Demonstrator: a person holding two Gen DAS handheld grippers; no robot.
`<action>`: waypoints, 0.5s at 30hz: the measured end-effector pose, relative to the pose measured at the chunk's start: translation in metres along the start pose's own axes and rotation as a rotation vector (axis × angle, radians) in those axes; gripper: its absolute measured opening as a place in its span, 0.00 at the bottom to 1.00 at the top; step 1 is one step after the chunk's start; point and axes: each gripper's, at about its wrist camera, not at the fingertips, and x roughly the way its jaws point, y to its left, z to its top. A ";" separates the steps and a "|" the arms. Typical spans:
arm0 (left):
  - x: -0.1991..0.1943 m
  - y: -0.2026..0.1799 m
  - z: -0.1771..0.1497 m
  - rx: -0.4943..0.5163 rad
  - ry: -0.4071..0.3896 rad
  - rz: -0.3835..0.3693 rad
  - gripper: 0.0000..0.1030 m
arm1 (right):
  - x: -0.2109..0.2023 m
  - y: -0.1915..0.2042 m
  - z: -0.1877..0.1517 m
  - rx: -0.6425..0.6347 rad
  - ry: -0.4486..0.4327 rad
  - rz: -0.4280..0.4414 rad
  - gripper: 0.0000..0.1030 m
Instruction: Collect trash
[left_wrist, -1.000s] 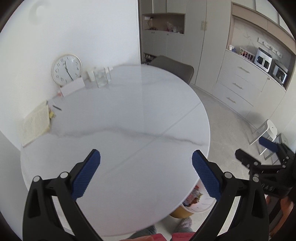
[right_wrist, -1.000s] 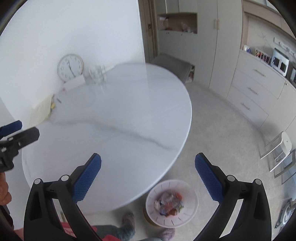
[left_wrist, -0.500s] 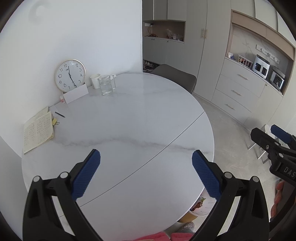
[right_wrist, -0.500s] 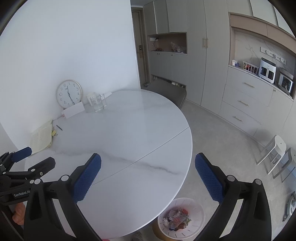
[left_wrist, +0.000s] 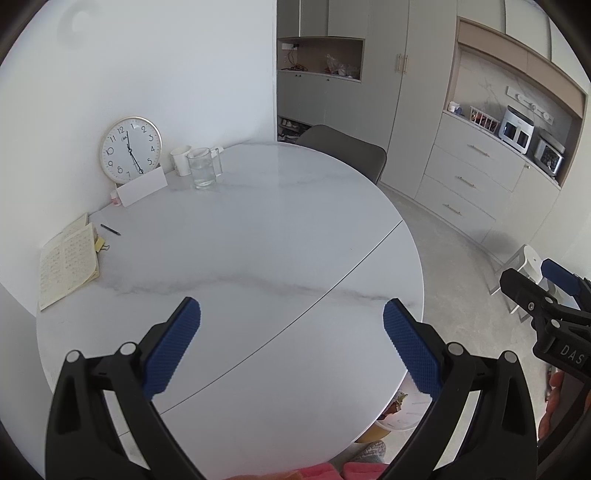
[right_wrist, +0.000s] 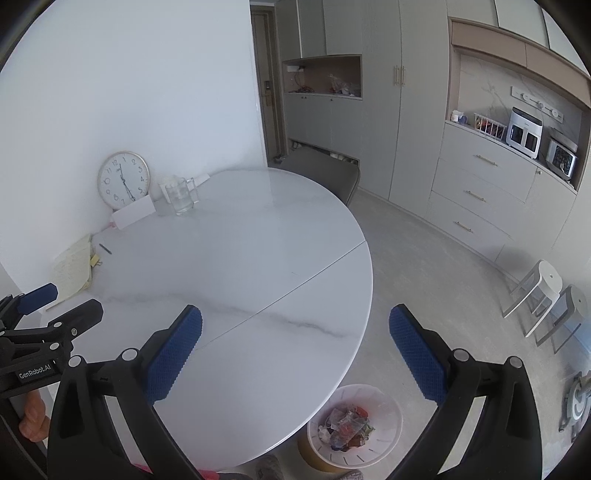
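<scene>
Round marble surface lay below as you held your left tool and right tool spread apart, gripping nothing, above the trash bin.

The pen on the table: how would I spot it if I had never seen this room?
Start at the round white marble table and look to its far left edge, near the wall under the clock. An open notebook lies there; the pen lies flat beside it, toward the clock. It is the only thin dark stick among pale paper, card and cups.
</scene>
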 end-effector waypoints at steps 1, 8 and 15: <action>0.000 -0.001 0.000 0.002 -0.001 0.002 0.92 | 0.000 0.000 0.000 0.001 0.003 -0.001 0.98; 0.001 -0.003 0.000 0.003 0.000 0.008 0.92 | 0.003 0.000 -0.001 -0.001 0.013 0.002 0.98; 0.003 0.001 -0.001 -0.008 0.006 0.012 0.92 | 0.006 0.004 -0.001 -0.002 0.022 0.005 0.98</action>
